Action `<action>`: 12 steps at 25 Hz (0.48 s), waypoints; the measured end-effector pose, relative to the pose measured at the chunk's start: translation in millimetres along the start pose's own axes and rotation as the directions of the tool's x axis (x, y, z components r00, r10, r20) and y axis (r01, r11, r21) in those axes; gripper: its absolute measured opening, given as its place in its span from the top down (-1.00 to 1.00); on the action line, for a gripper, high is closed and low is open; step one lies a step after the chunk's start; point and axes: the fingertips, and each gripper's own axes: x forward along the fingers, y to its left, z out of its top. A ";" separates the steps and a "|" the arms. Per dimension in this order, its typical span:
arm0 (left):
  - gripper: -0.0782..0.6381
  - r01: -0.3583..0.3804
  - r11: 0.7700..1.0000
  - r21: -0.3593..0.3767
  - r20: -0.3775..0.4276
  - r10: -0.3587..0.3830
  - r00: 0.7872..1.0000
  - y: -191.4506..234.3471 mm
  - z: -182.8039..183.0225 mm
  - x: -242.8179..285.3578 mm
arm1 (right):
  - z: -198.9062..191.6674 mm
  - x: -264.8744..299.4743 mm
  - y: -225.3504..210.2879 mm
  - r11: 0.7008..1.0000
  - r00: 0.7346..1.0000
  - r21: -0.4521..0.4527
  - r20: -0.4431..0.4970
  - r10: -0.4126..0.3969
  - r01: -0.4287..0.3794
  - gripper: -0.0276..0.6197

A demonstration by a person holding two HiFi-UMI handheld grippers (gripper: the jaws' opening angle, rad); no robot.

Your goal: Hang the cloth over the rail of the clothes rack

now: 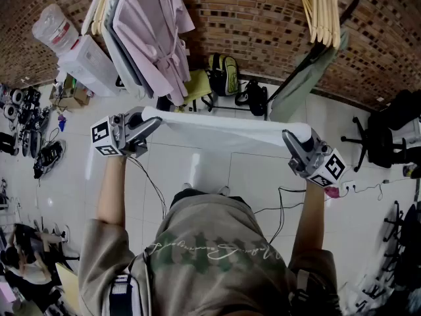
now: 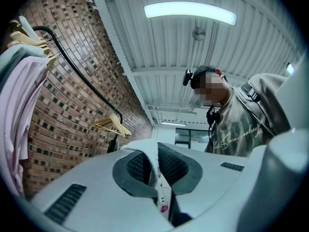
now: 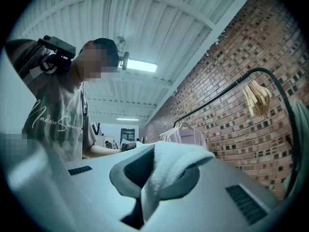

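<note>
A white cloth (image 1: 223, 130) is stretched level between both grippers at chest height, in front of the clothes rack. My left gripper (image 1: 143, 128) is shut on its left end, where a thin edge of cloth (image 2: 153, 154) stands pinched between the dark pads. My right gripper (image 1: 295, 141) is shut on the right end, and a thick fold of cloth (image 3: 170, 164) bulges out of its jaws. The rack's black rail (image 3: 227, 90) runs along the brick wall, above and beyond the cloth; it also shows as a curved black rail (image 2: 79, 70) in the left gripper view.
Pink and grey garments (image 1: 152, 37) hang at the rack's left end, wooden hangers (image 1: 321, 4) at its right. A green garment (image 1: 309, 68) hangs below those hangers. Bags (image 1: 225, 75) sit on the floor by the brick wall (image 1: 256, 18). An office chair (image 1: 376, 137) stands at right.
</note>
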 end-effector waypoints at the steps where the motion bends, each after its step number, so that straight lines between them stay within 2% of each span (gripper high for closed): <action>1: 0.73 -0.002 1.000 0.005 0.002 0.002 1.000 3.5 0.4 5.4 | 2.7 -1.9 -6.4 1.000 1.000 -0.004 -0.006 0.005 -0.005 0.85; 6: 0.73 -0.028 0.999 0.035 0.016 0.028 0.999 18.0 5.5 20.9 | 13.1 -2.2 -30.7 0.999 0.999 -0.024 -0.013 0.038 -0.039 0.85; 12: 0.73 -0.033 0.999 0.018 0.033 0.032 0.999 41.1 9.1 25.7 | 19.2 9.3 -59.7 0.998 0.999 -0.040 -0.004 0.047 -0.047 0.85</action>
